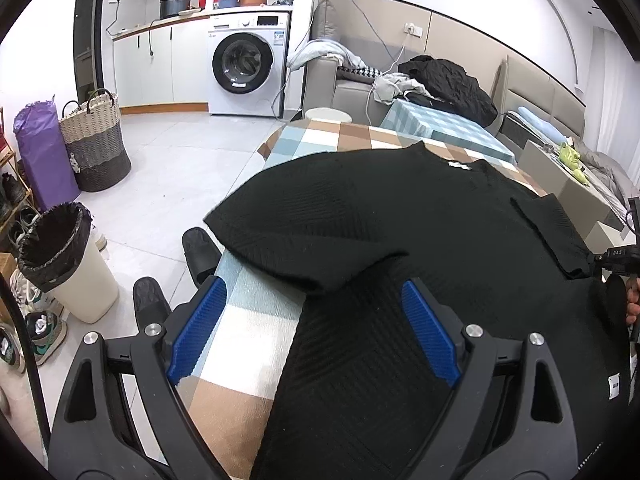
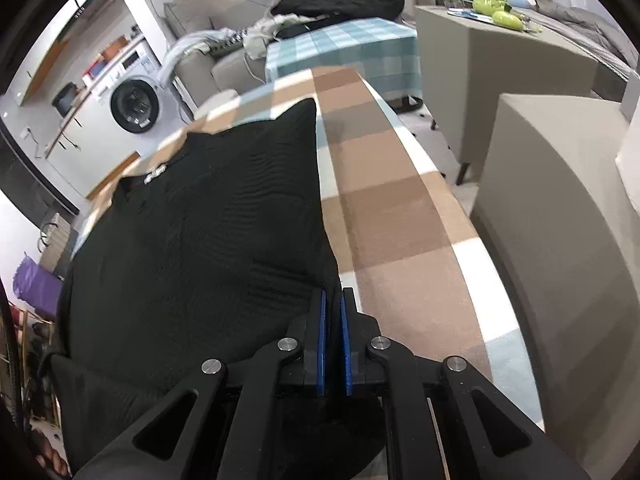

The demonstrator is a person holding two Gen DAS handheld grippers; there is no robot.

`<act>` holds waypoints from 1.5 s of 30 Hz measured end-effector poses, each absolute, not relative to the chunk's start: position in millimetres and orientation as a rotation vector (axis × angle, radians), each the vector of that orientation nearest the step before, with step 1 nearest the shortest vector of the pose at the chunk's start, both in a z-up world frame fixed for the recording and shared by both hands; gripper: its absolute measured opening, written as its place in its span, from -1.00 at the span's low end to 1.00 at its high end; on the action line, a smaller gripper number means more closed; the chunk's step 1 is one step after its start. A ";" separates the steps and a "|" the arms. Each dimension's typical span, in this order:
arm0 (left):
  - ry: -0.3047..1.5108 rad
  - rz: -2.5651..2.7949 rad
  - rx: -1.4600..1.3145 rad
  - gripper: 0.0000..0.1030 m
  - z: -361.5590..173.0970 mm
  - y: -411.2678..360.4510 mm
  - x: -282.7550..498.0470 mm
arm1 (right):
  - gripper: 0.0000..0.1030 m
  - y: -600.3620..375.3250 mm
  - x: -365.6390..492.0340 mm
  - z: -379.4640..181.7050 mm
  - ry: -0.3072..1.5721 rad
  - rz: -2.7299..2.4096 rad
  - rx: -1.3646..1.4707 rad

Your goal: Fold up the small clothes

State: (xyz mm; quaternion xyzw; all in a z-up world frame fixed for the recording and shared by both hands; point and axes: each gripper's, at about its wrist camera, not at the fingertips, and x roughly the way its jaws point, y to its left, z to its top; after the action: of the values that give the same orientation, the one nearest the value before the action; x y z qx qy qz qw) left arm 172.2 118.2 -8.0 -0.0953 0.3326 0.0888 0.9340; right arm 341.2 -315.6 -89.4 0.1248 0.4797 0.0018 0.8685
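Note:
A black ribbed T-shirt (image 1: 400, 220) lies spread on a table with a brown, white and blue checked cloth (image 1: 248, 332). Its left sleeve lies flat toward the table's left edge; the right sleeve is folded in over the body. My left gripper (image 1: 316, 300) is open, its blue pads straddling the shirt's left side seam just below the sleeve. In the right wrist view the shirt (image 2: 200, 232) fills the left half, and my right gripper (image 2: 333, 300) is shut on the shirt's right edge, near the checked cloth (image 2: 392, 220).
A lined trash bin (image 1: 60, 260), a woven basket (image 1: 96, 140) and shoes stand on the floor to the left. A washing machine (image 1: 246, 64) is at the back. A sofa with clothes (image 1: 448, 80) and grey furniture (image 2: 560, 208) lie beyond and right of the table.

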 end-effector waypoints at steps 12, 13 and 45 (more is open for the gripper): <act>0.745 0.144 -0.386 0.71 -15.9 141.1 195.7 | -0.13 -274.4 275.3 -35.6 0.851 0.121 0.297; 0.758 0.120 -0.432 0.66 -18.1 144.6 199.5 | -0.13 -270.7 268.9 -34.1 0.847 0.135 0.312; 0.834 -0.353 -0.108 -0.36 16.2 -28.5 363.5 | -0.10 -236.5 228.3 -70.6 0.911 0.230 0.449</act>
State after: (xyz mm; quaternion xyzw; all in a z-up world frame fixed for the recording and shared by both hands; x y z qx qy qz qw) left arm 363.5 -28.5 16.2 -0.0523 0.4029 -0.1703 0.8977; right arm 228.3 -236.5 -70.6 0.2143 0.4351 0.1096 0.8676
